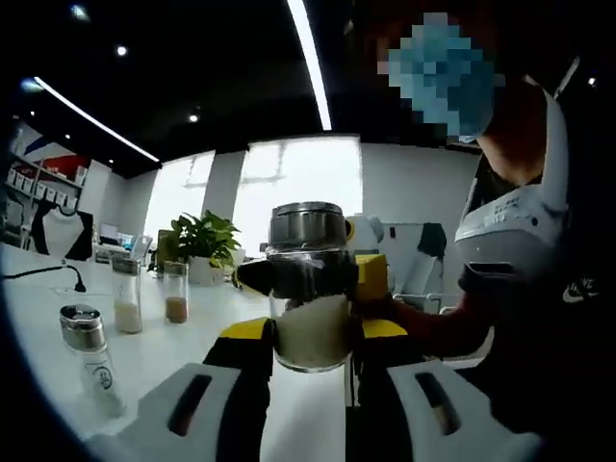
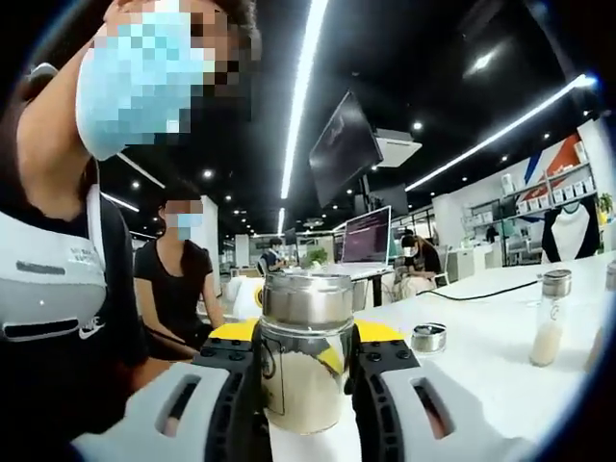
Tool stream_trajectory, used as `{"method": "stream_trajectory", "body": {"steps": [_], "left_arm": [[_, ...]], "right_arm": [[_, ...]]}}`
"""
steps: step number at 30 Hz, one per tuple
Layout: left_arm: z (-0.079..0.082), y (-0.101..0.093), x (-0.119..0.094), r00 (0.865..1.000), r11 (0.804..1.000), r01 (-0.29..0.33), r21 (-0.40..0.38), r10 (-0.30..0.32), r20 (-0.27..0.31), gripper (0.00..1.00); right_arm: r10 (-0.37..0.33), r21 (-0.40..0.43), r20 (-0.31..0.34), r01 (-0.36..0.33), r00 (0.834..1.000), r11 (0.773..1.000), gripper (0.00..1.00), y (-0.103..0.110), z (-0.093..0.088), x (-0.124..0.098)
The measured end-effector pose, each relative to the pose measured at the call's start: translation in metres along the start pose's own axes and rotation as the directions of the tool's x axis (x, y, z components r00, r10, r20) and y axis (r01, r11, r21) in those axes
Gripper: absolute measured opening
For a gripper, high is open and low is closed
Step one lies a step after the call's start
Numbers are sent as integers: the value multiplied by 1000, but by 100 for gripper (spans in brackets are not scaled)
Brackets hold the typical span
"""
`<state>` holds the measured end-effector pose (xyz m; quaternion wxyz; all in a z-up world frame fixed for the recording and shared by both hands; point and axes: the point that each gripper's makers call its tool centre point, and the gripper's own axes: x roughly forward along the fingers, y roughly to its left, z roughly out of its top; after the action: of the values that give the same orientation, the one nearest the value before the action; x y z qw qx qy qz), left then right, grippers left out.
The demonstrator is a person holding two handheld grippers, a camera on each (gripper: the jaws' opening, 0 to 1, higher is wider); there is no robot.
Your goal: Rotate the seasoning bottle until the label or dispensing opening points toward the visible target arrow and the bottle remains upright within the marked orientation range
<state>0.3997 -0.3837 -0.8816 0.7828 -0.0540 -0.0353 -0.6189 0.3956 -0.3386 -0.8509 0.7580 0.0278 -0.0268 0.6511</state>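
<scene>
At the bottom centre of the left gripper view, the left gripper [image 1: 310,351] has its jaws closed against the glass body of the seasoning bottle [image 1: 308,289], which stands upright mid-frame. In the right gripper view, the right gripper [image 2: 306,380] clamps the same bottle from the opposite side, low centre. The glass looks smooth, rigid and breakable, likely slippery; the powder-filled lower body is the safest hold, below the steel cap [image 2: 308,298]. No label text is readable, and no target arrow can be made out.
</scene>
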Motion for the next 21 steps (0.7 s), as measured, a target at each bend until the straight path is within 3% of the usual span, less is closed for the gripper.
{"method": "stream_trajectory", "body": {"steps": [3, 7, 8, 10, 18, 21], "left_arm": [[-5, 9, 5, 998, 998, -55, 28, 56, -13, 35], [-5, 20, 4, 989, 987, -150, 53, 150, 9, 36], [-6, 23, 4, 985, 984, -171, 51, 171, 2, 36], [-12, 29, 0, 975, 970, -213, 118, 218, -32, 35], [-15, 34, -6, 967, 959, -232, 160, 246, -68, 34], [-21, 44, -13, 951, 943, -260, 208, 287, -113, 33]], "right_arm": [[-73, -81, -30, 70, 997, 994, 33, -10, -5, 4], [-118, -41, -9, 118, 993, 992, 33, -23, -6, 6], [-129, -30, -10, 129, 992, 991, 33, -27, -8, 6], [-147, -17, -30, 147, 989, 989, 33, -34, -13, 5], [-148, -38, -69, 146, 987, 989, 33, -37, -19, 5], [-165, -50, -110, 160, 980, 986, 33, -43, -25, 2]]}}
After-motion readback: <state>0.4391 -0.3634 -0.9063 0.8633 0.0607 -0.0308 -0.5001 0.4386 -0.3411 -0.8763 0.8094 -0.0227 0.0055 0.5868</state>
